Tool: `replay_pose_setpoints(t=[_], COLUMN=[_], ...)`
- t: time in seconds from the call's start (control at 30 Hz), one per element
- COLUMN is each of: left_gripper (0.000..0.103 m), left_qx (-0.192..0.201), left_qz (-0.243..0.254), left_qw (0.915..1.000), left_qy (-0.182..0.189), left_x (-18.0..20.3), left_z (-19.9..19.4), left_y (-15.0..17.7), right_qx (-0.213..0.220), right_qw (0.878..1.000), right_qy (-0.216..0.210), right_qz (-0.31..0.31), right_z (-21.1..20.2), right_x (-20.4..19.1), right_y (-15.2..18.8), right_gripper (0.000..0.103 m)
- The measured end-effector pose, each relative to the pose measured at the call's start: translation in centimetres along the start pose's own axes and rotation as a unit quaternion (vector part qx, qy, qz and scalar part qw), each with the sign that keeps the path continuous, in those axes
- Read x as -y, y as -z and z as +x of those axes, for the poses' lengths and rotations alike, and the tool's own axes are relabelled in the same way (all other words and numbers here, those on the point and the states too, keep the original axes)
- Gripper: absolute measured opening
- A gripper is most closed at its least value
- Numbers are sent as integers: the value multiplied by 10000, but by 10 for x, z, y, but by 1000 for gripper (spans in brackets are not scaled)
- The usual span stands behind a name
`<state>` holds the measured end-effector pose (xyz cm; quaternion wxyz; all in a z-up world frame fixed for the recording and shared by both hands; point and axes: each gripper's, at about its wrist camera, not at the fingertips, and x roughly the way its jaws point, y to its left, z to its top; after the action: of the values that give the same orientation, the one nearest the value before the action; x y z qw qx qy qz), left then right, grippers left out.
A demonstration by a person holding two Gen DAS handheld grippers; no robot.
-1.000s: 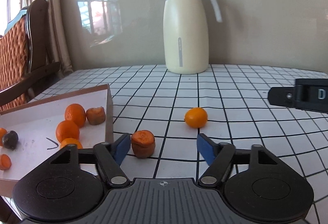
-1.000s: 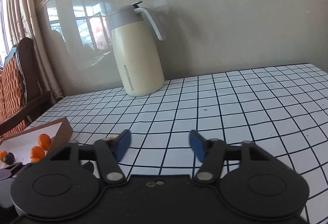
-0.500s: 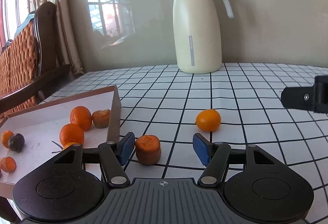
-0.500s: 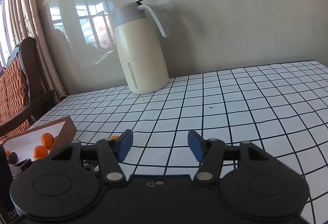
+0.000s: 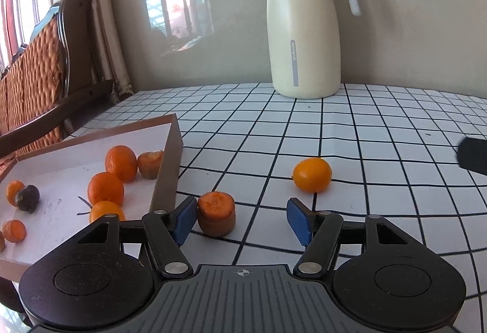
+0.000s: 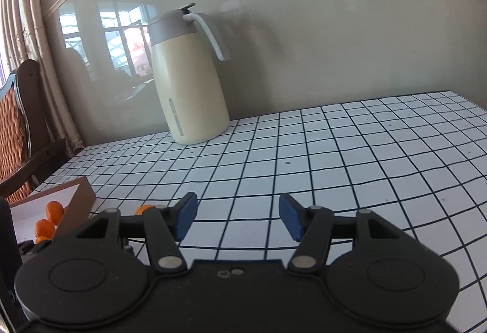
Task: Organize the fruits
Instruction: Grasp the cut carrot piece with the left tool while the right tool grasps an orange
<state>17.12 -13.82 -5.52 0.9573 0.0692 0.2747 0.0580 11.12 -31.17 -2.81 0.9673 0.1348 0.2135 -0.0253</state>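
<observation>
My left gripper (image 5: 242, 218) is open, low over the table. A cut orange piece (image 5: 216, 213) stands on the table between its fingers, close to the left pad (image 5: 184, 217). A whole small orange (image 5: 312, 174) lies on the table ahead and to the right. A shallow cardboard box (image 5: 166, 171) at the left holds several oranges (image 5: 120, 163), cut pieces and one dark fruit (image 5: 27, 198). My right gripper (image 6: 237, 215) is open and empty above the table; the box (image 6: 82, 196) and an orange (image 6: 143, 209) show at its lower left.
A cream thermos jug (image 5: 304, 28) stands at the back against the wall; it also shows in the right wrist view (image 6: 188, 80). A wicker chair (image 5: 39, 83) is beyond the table's left edge. The right gripper's black body (image 5: 473, 154) enters at the right edge.
My left gripper has moved forward and right, so the cut orange piece now sits between its fingers. My right gripper has drifted a little; both stay open.
</observation>
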Motion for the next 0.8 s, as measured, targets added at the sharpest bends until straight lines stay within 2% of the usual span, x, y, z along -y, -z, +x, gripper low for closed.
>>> replay_pose_setpoints(t=[0.2, 0.3, 0.43, 0.47, 0.5, 0.57, 0.67, 0.77, 0.8], left_gripper=[65, 65, 64, 58, 48, 46, 47, 58, 59], left_qx=[-70, -27, -3, 19, 78, 100, 3, -69, -94], left_qz=[-21, -7, -106, -127, -126, -182, -5, 137, 163], left_qw=[10000, 10000, 9999, 9999, 9999, 9998, 9999, 9998, 9998], left_qy=[22, 7, 59, 60, 15, 19, -118, -93, -56], left_x=[-3, -2, -5, -6, -6, -9, -6, -1, 1], left_z=[9, 8, 7, 5, 3, 3, 8, 9, 9], left_y=[-7, -5, -5, -4, -3, -4, -4, -5, -5], right_qx=[37, 66, 68, 63, 61, 69, 69, 60, 53], right_qw=[9997, 9992, 9990, 9991, 9991, 9993, 9994, 9996, 9996], right_qy=[225, 382, 401, 388, 376, 343, 300, 275, 261], right_qz=[56, 105, 185, 178, 168, 148, 127, 98, 97], right_z=[-1, -2, -3, -3, -3, -3, -3, -3, -2], right_x=[8, 12, 16, 16, 15, 14, 12, 11, 11], right_y=[0, 0, -1, -1, -1, -1, -1, -1, -1], right_gripper=[53, 57, 58, 58, 58, 58, 58, 58, 58])
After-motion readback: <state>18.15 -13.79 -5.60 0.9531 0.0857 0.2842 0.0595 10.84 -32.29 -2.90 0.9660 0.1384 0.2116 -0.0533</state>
